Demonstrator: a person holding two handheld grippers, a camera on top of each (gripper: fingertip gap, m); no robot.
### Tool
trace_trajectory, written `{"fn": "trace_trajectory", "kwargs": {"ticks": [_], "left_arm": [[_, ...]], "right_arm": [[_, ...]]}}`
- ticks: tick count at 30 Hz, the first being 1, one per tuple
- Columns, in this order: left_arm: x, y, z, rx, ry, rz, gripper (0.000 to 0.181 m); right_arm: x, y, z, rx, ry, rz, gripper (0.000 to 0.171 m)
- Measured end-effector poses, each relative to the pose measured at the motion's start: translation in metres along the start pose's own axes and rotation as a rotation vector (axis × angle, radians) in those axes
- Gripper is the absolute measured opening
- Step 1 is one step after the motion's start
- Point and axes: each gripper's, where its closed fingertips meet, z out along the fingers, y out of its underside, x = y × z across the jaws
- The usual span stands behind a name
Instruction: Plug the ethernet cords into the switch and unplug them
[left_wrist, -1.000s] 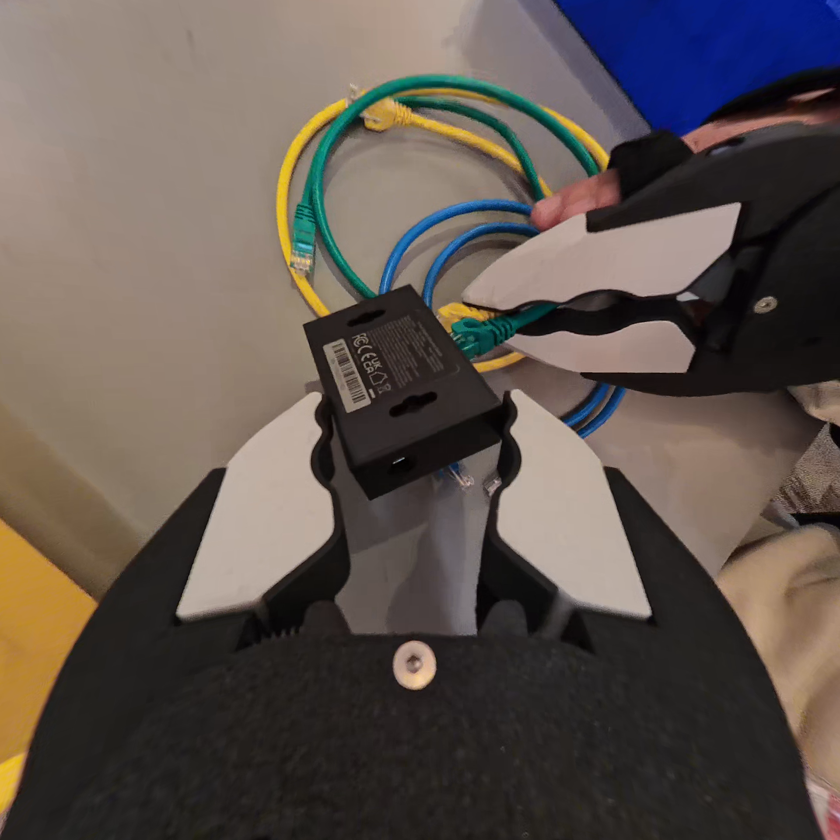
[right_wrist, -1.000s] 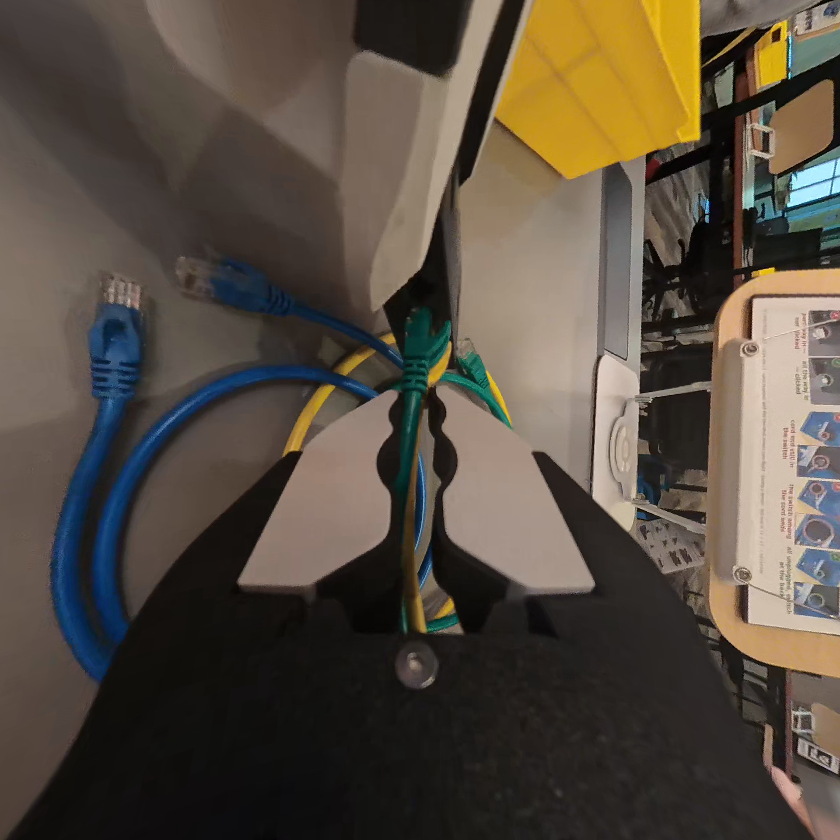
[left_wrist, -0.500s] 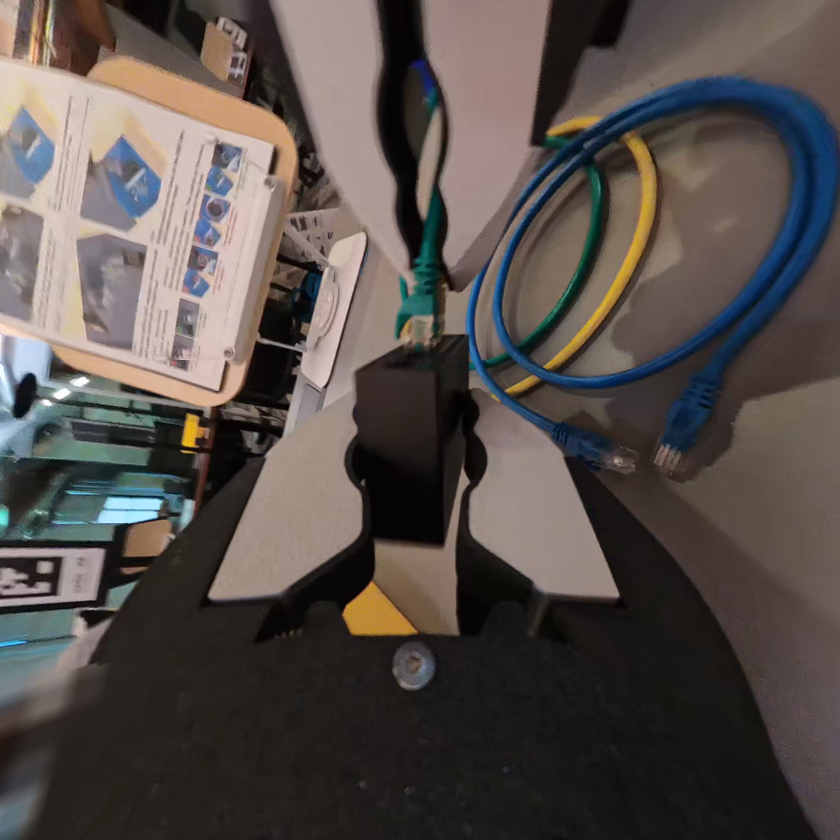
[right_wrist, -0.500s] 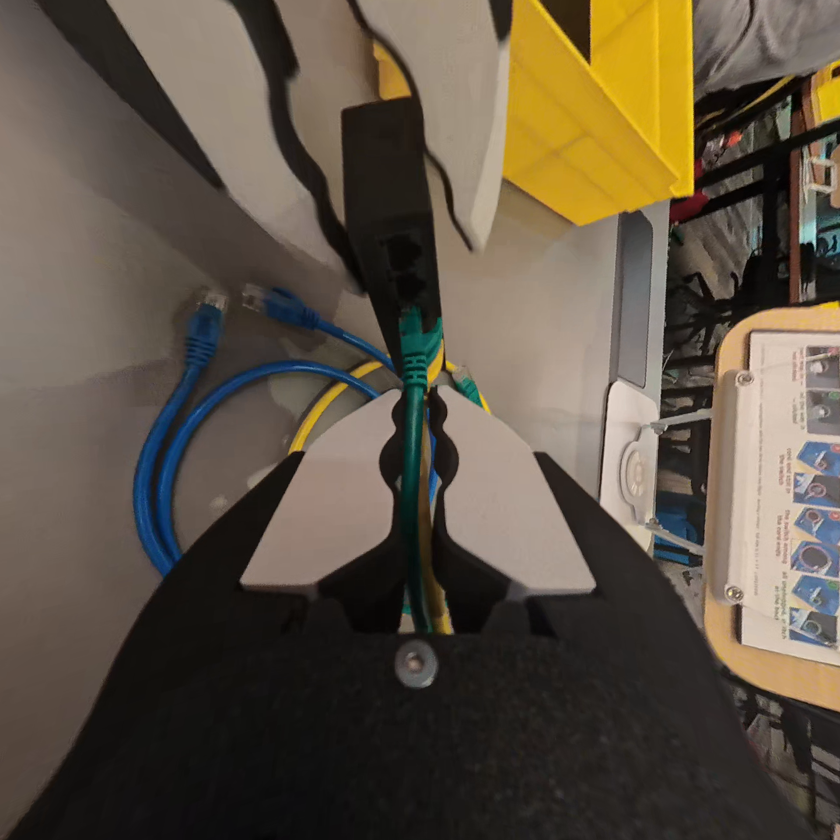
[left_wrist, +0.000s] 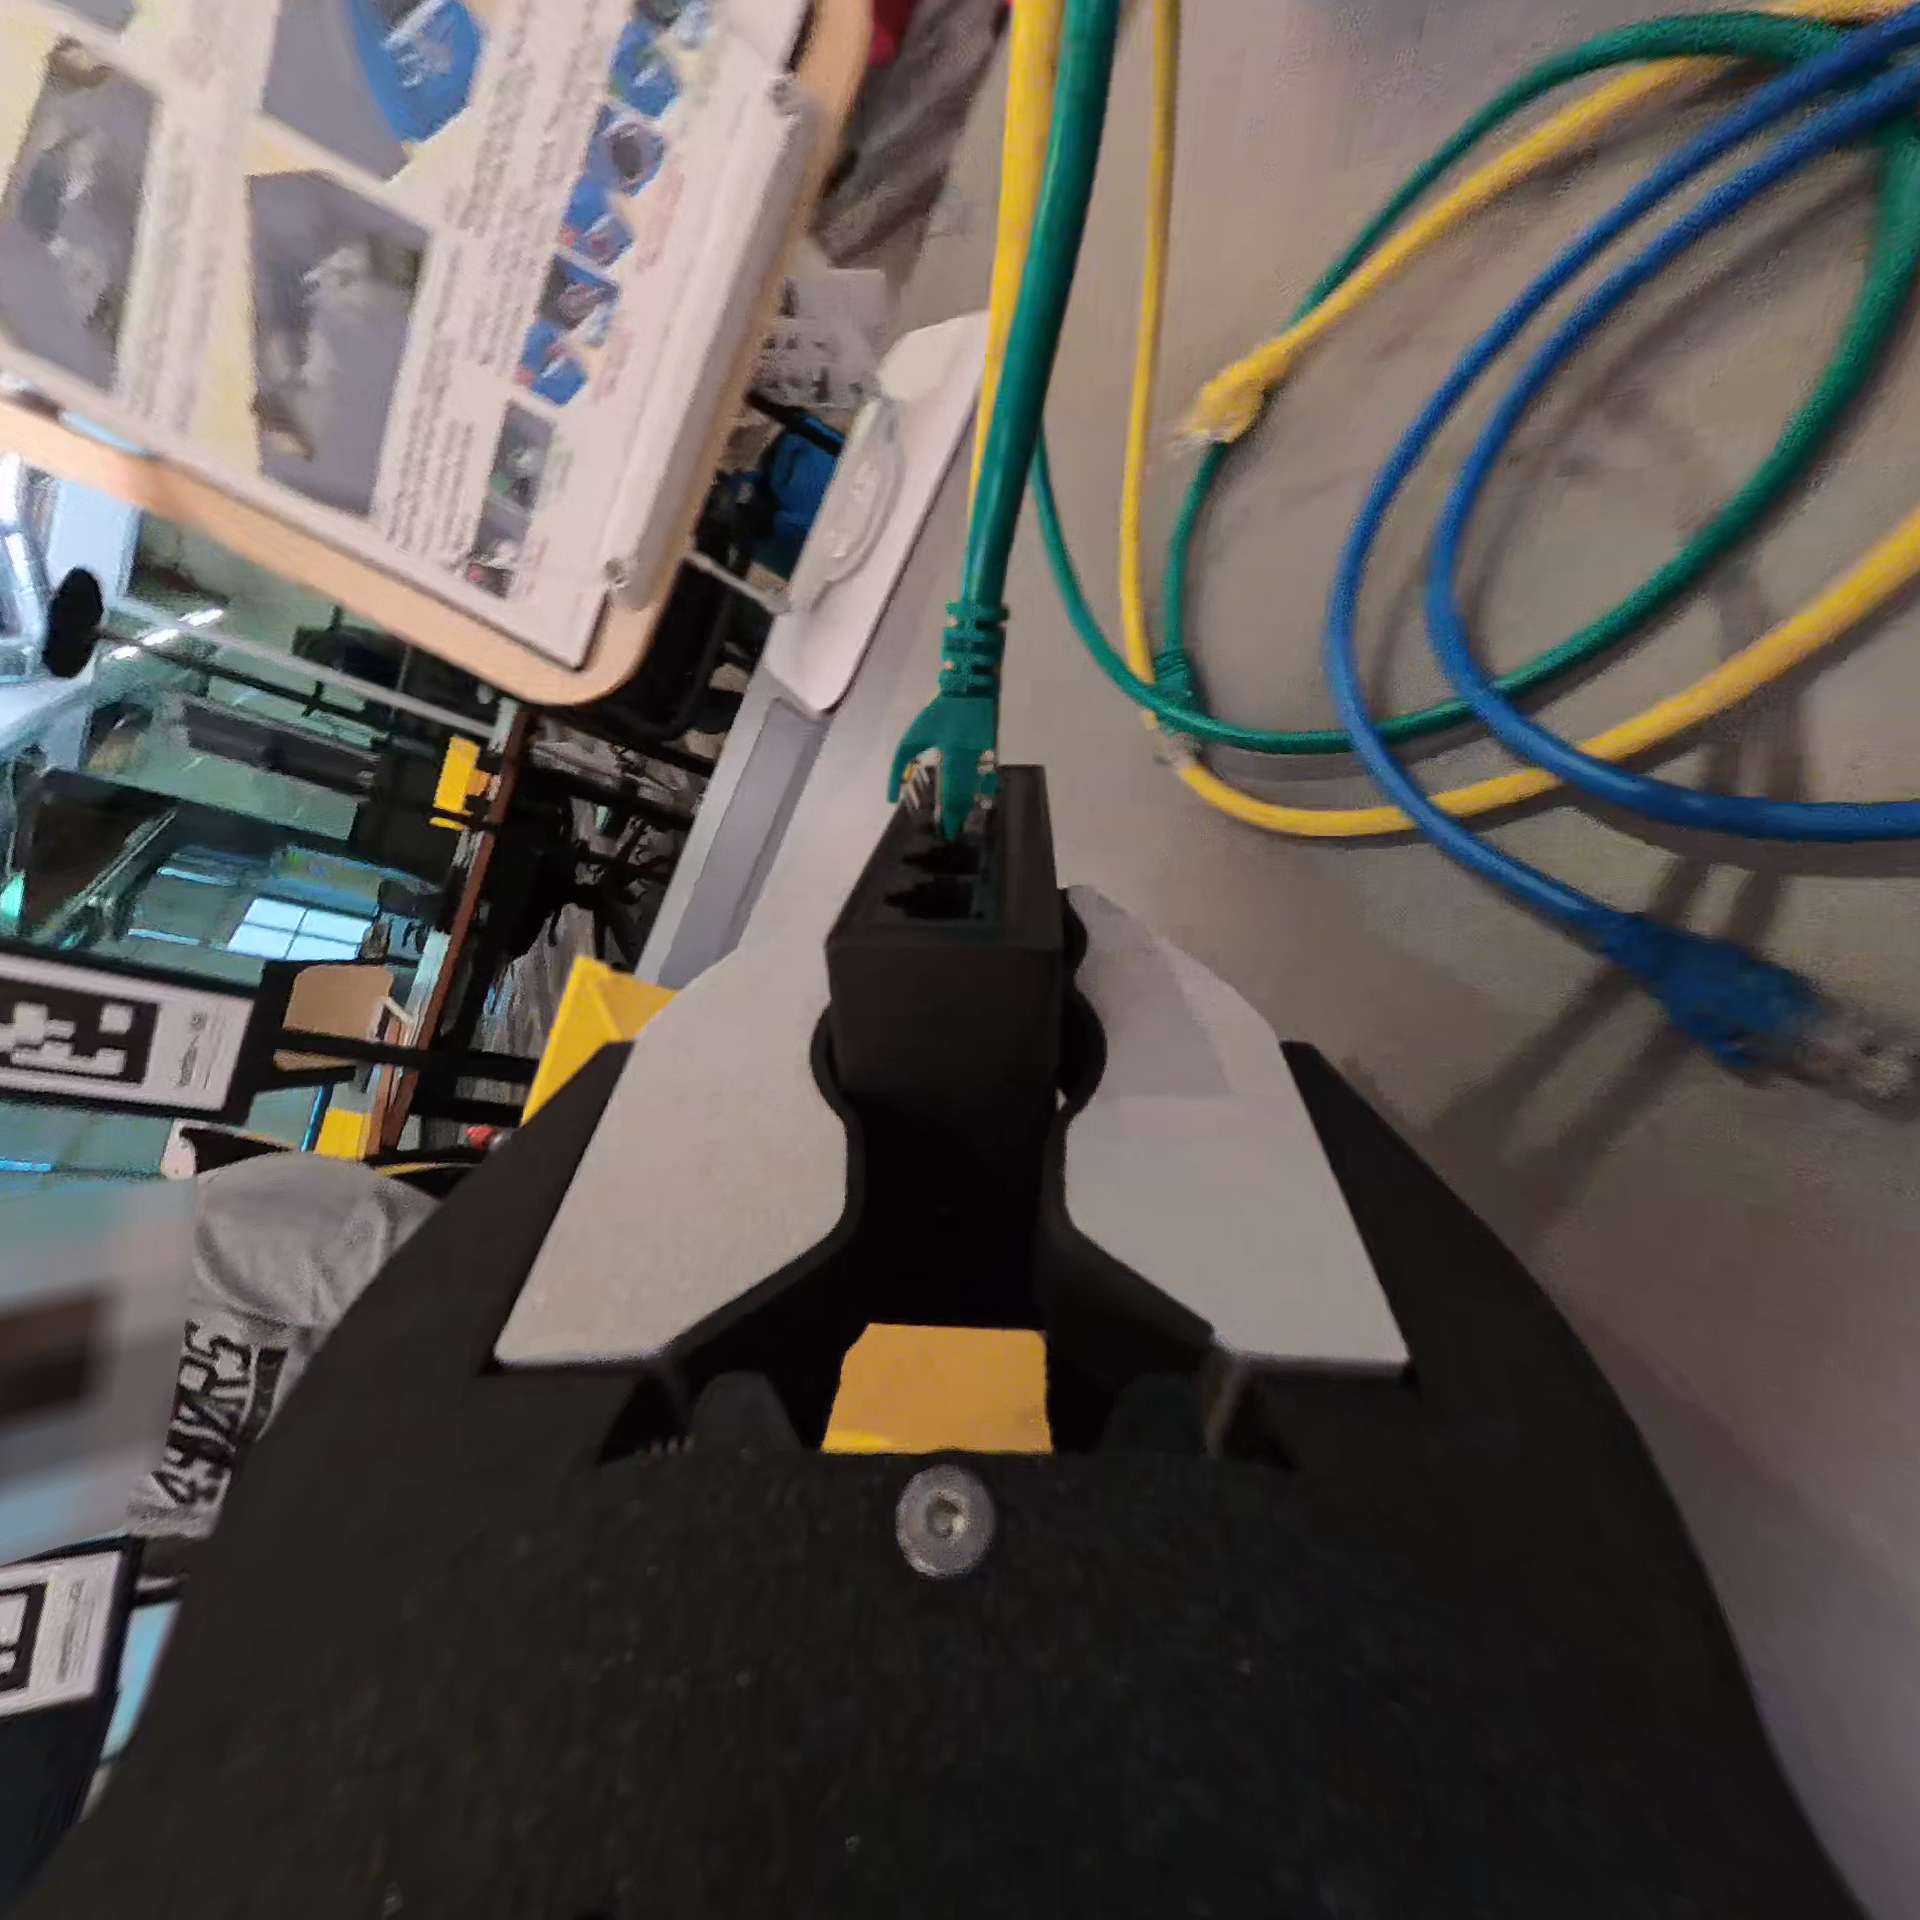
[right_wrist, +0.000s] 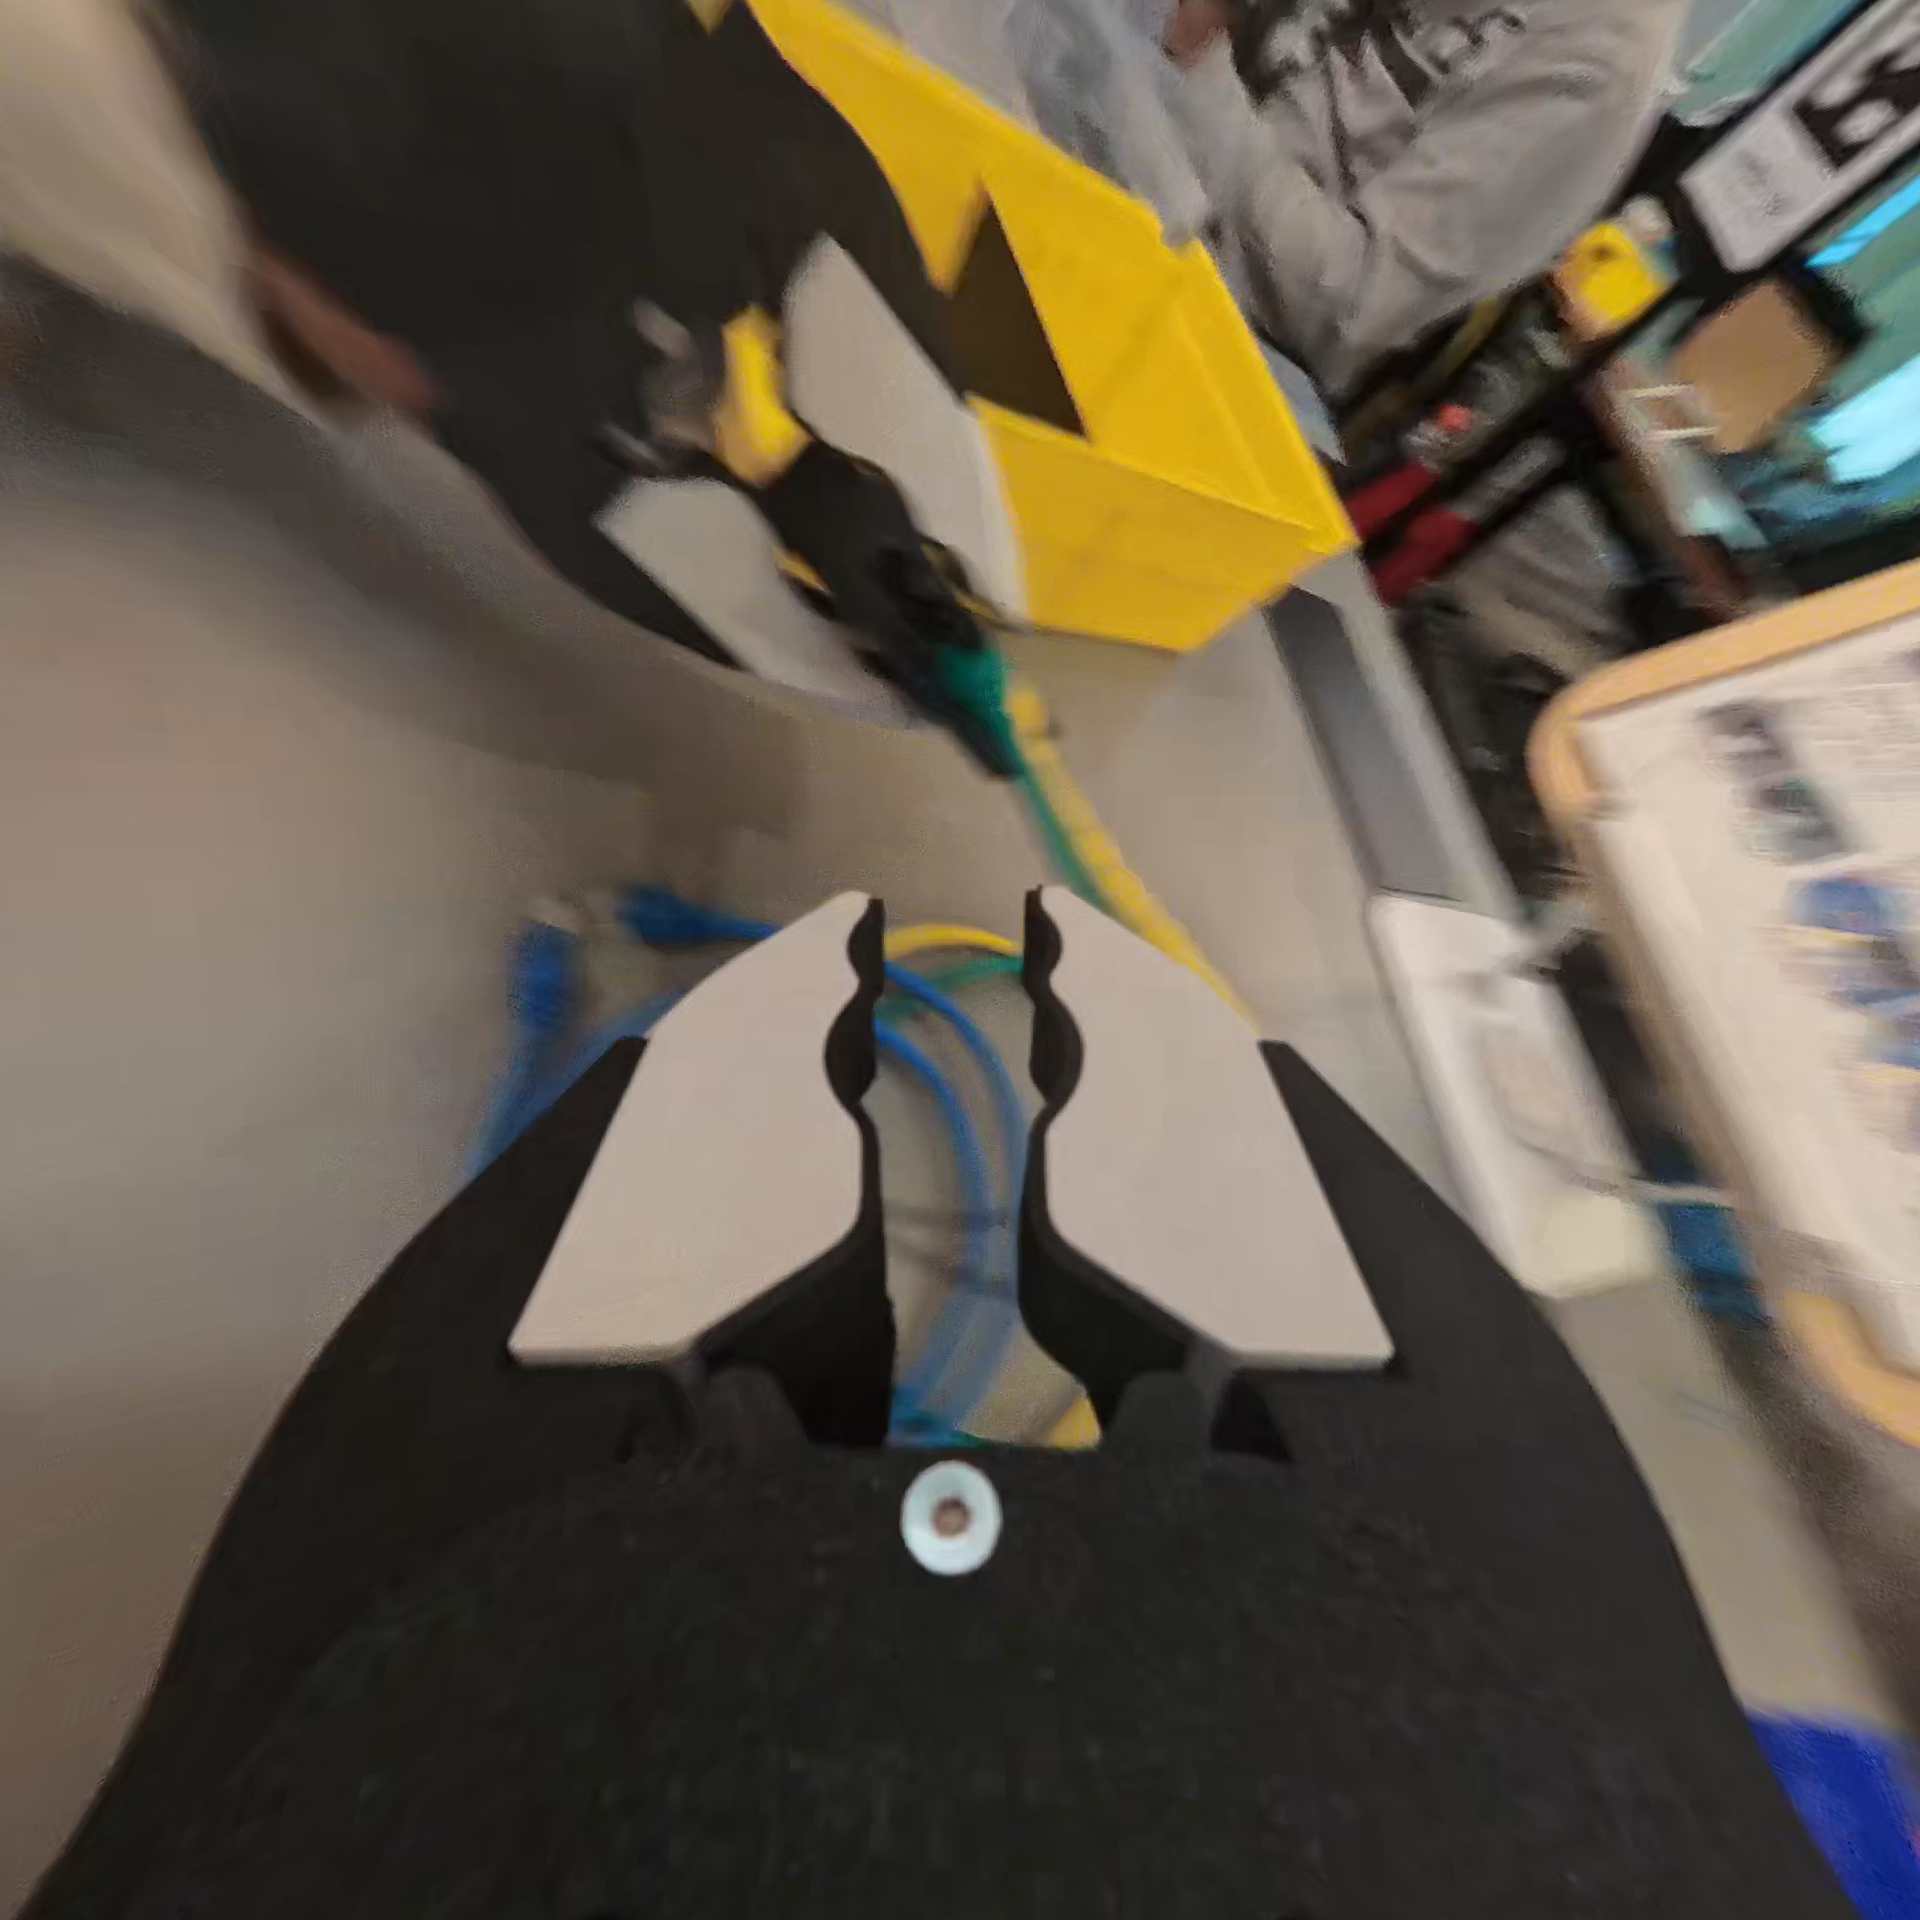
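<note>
My left gripper (left_wrist: 951, 935) is shut on the black switch (left_wrist: 951, 997) and holds it above the grey table with its ports facing away. The green cord's plug (left_wrist: 964, 717) sits in the farthest port, and its cable runs up out of view beside a yellow cord (left_wrist: 1013, 260). My right gripper (right_wrist: 953, 902) is open and empty, pulled back from the switch (right_wrist: 883, 561), which shows blurred ahead with the green cord (right_wrist: 977, 686) hanging from it. Loose blue plugs (left_wrist: 1704, 997), a yellow plug (left_wrist: 1236, 395) and coiled cords lie on the table.
A yellow bin (right_wrist: 1132, 436) stands behind the switch. A wooden board with an instruction sheet (left_wrist: 364, 312) and a white object (left_wrist: 883, 468) sit at the table's edge. A person in a grey top (right_wrist: 1403, 156) is beyond the table. Blue cord loops (right_wrist: 935, 1060) lie under my right gripper.
My right gripper has let go of the green cord, opened and drawn back. The green plug now stays in the switch. My left gripper has tilted the switch a little.
</note>
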Motion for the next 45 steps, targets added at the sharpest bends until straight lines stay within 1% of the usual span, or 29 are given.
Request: {"fn": "trace_trajectory", "kwargs": {"ticks": [1, 2, 3, 4, 6, 8, 11, 13, 16, 18, 22, 25, 27, 29, 32, 34, 38, 45], "left_arm": [[-0.010, 0.004, -0.001, 0.008, -0.028, -0.018, 0.033], [-0.018, 0.006, -0.003, 0.017, -0.058, -0.020, 0.033], [-0.023, 0.006, -0.004, 0.029, -0.087, -0.011, 0.033], [-0.025, 0.006, -0.004, 0.039, -0.104, 0.002, 0.033], [-0.021, 0.005, -0.004, 0.042, -0.109, 0.015, 0.033], [-0.016, 0.003, -0.004, 0.051, -0.107, 0.028, 0.032], [-0.013, 0.004, -0.006, 0.061, -0.109, 0.029, 0.033], [-0.013, 0.005, -0.006, 0.068, -0.102, 0.014, 0.032], [-0.014, 0.007, -0.006, 0.074, -0.113, 0.026, 0.033], [-0.013, 0.007, -0.006, 0.078, -0.126, 0.057, 0.032], [-0.008, 0.000, -0.008, 0.077, -0.170, 0.188, 0.032], [-0.001, -0.010, -0.009, 0.061, -0.182, 0.248, 0.032], [0.001, -0.018, -0.012, 0.058, -0.203, 0.286, 0.032], [0.003, -0.024, -0.015, 0.059, -0.222, 0.325, 0.032], [0.009, -0.027, -0.019, 0.058, -0.230, 0.360, 0.032], [0.011, -0.026, -0.019, 0.048, -0.231, 0.368, 0.032], [0.009, -0.025, -0.020, 0.042, -0.236, 0.375, 0.032], [0.013, -0.027, -0.017, 0.040, -0.234, 0.396, 0.032]], "right_arm": [[-0.023, -0.009, -0.003, 0.064, -0.116, 0.102, 0.021], [-0.049, -0.014, -0.001, 0.103, -0.255, 0.217, 0.020], [-0.075, -0.009, 0.008, 0.084, -0.375, 0.326, 0.031], [-0.093, 0.006, 0.020, 0.001, -0.442, 0.374, 0.041], [-0.103, 0.041, 0.044, -0.142, -0.423, 0.330, 0.035], [-0.108, 0.056, 0.056, -0.173, -0.427, 0.291, 0.027], [-0.117, 0.067, 0.062, -0.223, -0.446, 0.228, 0.026], [-0.119, 0.066, 0.062, -0.200, -0.435, 0.197, 0.012], [-0.118, 0.069, 0.057, -0.233, -0.429, 0.186, 0.012], [-0.112, 0.057, 0.048, -0.205, -0.424, 0.199, 0.012], [-0.071, 0.000, 0.010, -0.118, -0.411, 0.273, 0.012], [-0.040, -0.021, -0.003, -0.159, -0.435, 0.392, 0.012], [-0.032, -0.023, 0.002, -0.205, -0.460, 0.461, 0.012], [-0.030, -0.018, 0.010, -0.249, -0.455, 0.465, 0.012], [-0.038, -0.020, 0.017, -0.251, -0.480, 0.481, 0.012], [-0.044, -0.012, 0.020, -0.296, -0.490, 0.450, 0.012], [-0.044, -0.017, 0.021, -0.261, -0.492, 0.472, 0.012], [-0.043, -0.013, 0.019, -0.265, -0.482, 0.450, 0.012]]}}
